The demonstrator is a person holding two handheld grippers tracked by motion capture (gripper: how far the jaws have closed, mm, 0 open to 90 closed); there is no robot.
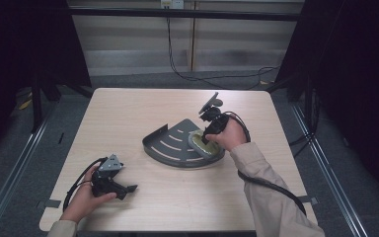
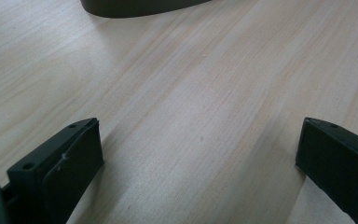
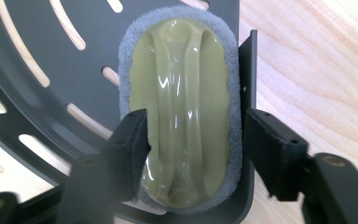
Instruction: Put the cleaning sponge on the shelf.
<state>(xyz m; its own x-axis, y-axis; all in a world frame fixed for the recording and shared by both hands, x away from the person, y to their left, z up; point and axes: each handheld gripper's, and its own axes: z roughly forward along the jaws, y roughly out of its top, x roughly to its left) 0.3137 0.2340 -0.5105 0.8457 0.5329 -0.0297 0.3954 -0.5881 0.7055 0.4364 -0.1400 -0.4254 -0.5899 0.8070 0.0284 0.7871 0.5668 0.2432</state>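
The left hand rests low, wrapped around the left gripper, which points level and away from the body with its jaws spread wide and nothing between them. The right forearm, sleeved, reaches forward. The right hand tips the right gripper steeply downward, its jaws parted, one on each side of what lies beneath them.

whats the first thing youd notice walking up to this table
A dark quarter-round slotted tray sits mid-table, with an olive-handled scrubbing pad lying in its corner against the tray's wall. The right gripper hangs over the pad with open jaws either side of it, while the left gripper rests open on the bare table.
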